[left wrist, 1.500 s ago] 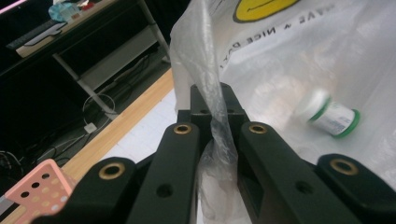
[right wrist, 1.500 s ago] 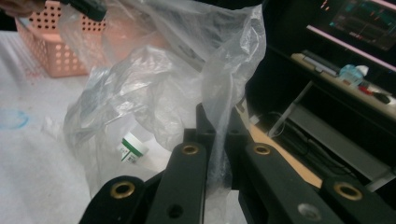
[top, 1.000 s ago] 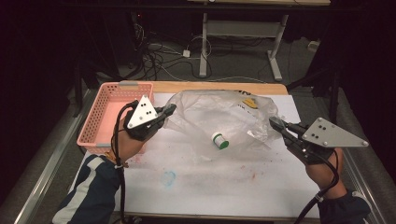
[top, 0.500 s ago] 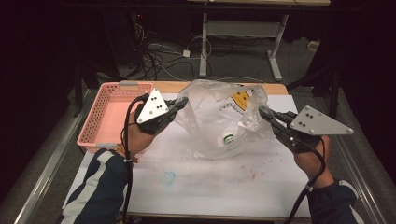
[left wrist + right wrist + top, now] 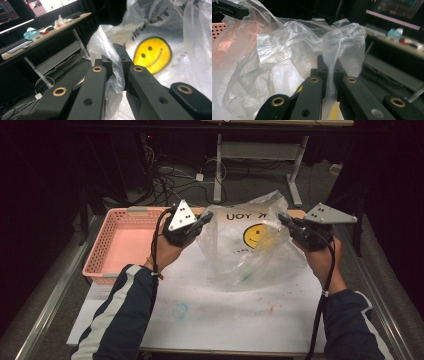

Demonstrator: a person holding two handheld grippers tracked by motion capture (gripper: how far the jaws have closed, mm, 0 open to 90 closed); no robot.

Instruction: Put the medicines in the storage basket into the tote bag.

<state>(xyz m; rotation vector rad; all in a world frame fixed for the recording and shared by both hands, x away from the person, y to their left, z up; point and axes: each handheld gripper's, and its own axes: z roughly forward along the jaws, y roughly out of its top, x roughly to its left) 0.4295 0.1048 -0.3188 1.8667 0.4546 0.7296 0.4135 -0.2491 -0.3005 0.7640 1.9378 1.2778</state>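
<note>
Left gripper (image 5: 206, 218) pinched tight on the left edge of a clear plastic bag (image 5: 250, 245), film bunched between the black jaws in the left gripper view (image 5: 115, 72). Right gripper (image 5: 283, 219) likewise clamped on the bag's right edge, a fold of film squeezed between its jaws in the right gripper view (image 5: 329, 75). Bag lifted and stretched between the two, hanging over the far middle of the white table (image 5: 210, 320), lower part sagging onto or just above the tabletop, hard to tell which. Yellow smiley face (image 5: 256, 235) printed on the bag, dark lettering above it, the same face close up beside the left jaws (image 5: 152, 55). Something small and greenish (image 5: 246, 276) inside near the bottom, too blurred through the film to name. Pink plastic basket (image 5: 100, 265) at the far left of the table, just beside the left hand (image 5: 167, 252). Right hand (image 5: 320, 260) at the right, cable trailing down along the forearm. Faint colour stains (image 5: 180, 310) on the near part of the table. Dark floor with cables (image 5: 165, 175) and a white desk frame (image 5: 260, 155) beyond the far edge.
</note>
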